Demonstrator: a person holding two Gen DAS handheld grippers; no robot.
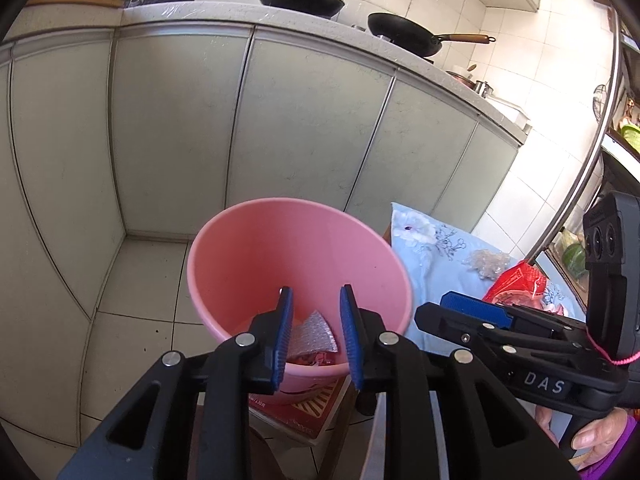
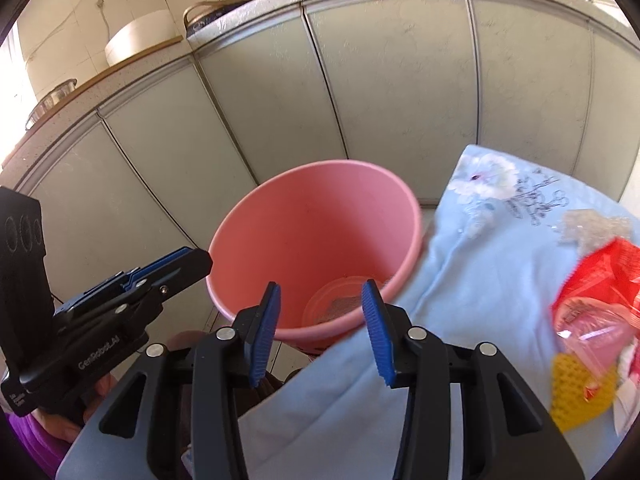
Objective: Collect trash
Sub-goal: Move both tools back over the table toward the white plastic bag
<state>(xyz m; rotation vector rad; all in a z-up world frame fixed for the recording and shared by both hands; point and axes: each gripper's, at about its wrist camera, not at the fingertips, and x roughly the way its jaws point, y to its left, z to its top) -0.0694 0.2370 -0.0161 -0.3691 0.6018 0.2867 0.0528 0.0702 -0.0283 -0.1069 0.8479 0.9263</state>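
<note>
Left gripper (image 1: 316, 332) hovers over the mouth of the round pink plastic bin (image 1: 280, 240), fingers parted to a moderate gap, nothing between them. Likely placed there for a drop: a silvery bubble-wrap scrap (image 1: 312, 334) lies at the bin bottom with other pinkish bits, too small to identify.

Right gripper (image 2: 320, 336) sits at the near edge of the bin, over the border of the pale blue floral cloth (image 2: 460, 280); fingers spread wide, empty. It seems poised to turn toward the remaining rubbish.

Remaining trash lies on the cloth to the right, well apart from the bin: a crumpled red plastic bag (image 2: 600, 280), a clear crinkled plastic wad (image 2: 592, 228) just beyond it, and a yellow dimpled piece (image 2: 576, 388) nearer.

Bin stands on a red-printed box (image 1: 316, 404) beside grey cabinet doors (image 1: 168, 120). The bin's raised rim, touching the cloth edge, is the obstacle to clear.
</note>
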